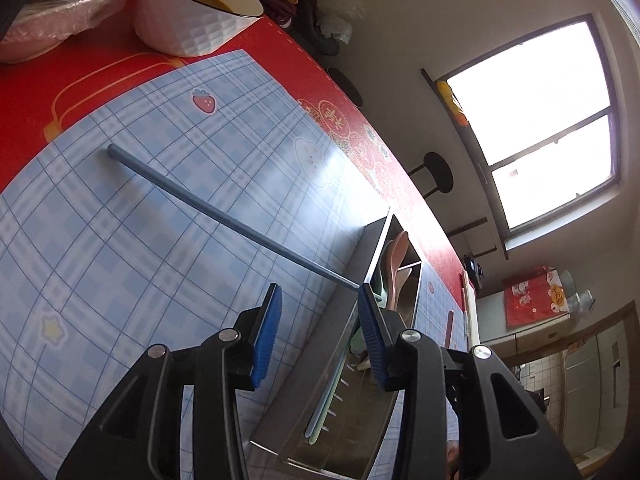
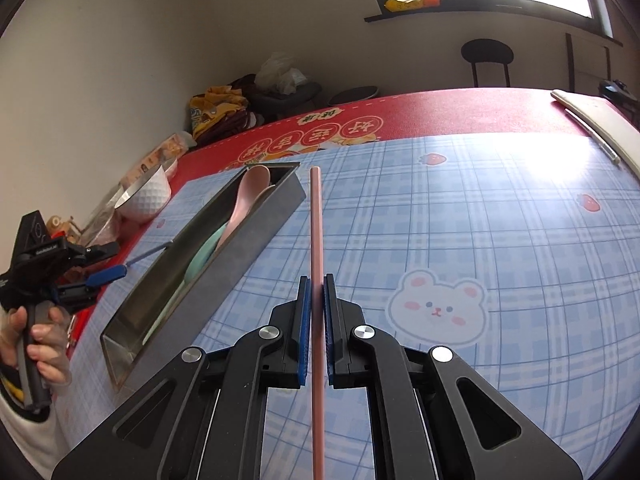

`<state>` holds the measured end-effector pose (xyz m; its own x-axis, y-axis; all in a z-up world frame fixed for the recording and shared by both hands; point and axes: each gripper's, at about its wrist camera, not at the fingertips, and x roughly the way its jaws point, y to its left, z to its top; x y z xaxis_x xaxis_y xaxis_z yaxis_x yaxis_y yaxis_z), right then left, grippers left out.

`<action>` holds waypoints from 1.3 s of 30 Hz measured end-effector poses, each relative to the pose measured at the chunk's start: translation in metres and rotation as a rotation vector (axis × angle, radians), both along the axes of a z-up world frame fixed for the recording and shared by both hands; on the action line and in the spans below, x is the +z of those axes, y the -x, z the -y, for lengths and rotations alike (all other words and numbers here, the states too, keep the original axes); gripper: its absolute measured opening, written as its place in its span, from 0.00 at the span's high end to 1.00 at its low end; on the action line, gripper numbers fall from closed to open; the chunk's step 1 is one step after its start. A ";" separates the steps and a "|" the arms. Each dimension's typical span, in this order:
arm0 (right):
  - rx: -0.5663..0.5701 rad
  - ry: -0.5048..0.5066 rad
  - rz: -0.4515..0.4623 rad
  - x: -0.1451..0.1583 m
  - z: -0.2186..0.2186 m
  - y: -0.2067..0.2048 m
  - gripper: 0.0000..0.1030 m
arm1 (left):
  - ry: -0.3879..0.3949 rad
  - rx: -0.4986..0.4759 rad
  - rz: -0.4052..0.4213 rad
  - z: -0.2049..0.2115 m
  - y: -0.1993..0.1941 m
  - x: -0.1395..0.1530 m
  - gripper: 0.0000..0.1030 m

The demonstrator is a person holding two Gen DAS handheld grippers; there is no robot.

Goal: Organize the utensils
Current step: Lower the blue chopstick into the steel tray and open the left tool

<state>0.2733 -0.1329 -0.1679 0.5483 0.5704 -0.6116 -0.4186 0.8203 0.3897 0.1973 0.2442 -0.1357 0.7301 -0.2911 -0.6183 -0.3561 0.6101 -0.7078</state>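
A blue-grey chopstick lies slantwise on the checked blue mat, its near tip at the outer wall of the metal utensil tray. My left gripper is open just behind that tip, with its pads off the stick. The tray holds a pink spoon and a green spoon. My right gripper is shut on a pink chopstick that points away, just right of the tray. A hand holds the left gripper at the tray's left side.
A white bowl of brown liquid and a plastic-wrapped bowl stand on the red tablecloth beyond the mat. A cream-coloured board lies at the table's far right edge. Black stools stand past the table.
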 end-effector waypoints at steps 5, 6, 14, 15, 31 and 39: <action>0.014 -0.031 -0.006 0.000 0.001 0.002 0.94 | 0.073 0.113 -0.028 -0.007 -0.008 -0.017 0.63; 0.020 -0.031 -0.006 0.000 0.000 0.002 0.94 | 0.078 0.140 -0.032 -0.009 -0.008 -0.020 0.63; 0.032 -0.044 -0.010 0.000 -0.001 0.005 0.94 | 0.069 0.283 -0.043 -0.026 -0.005 -0.027 0.65; 0.033 -0.046 -0.010 -0.001 -0.001 0.005 0.94 | 0.063 0.289 -0.046 -0.027 -0.006 -0.027 0.65; 0.035 -0.054 -0.021 -0.001 0.000 0.005 0.94 | -0.026 0.278 0.012 -0.028 0.001 -0.015 0.94; 0.033 -0.064 -0.016 0.001 0.002 0.006 0.94 | -0.225 0.045 0.063 0.003 -0.002 0.031 0.94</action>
<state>0.2671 -0.1353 -0.1671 0.5189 0.6267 -0.5814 -0.4387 0.7790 0.4480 0.1991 0.2409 -0.1046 0.7783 -0.1177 -0.6168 -0.3460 0.7393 -0.5777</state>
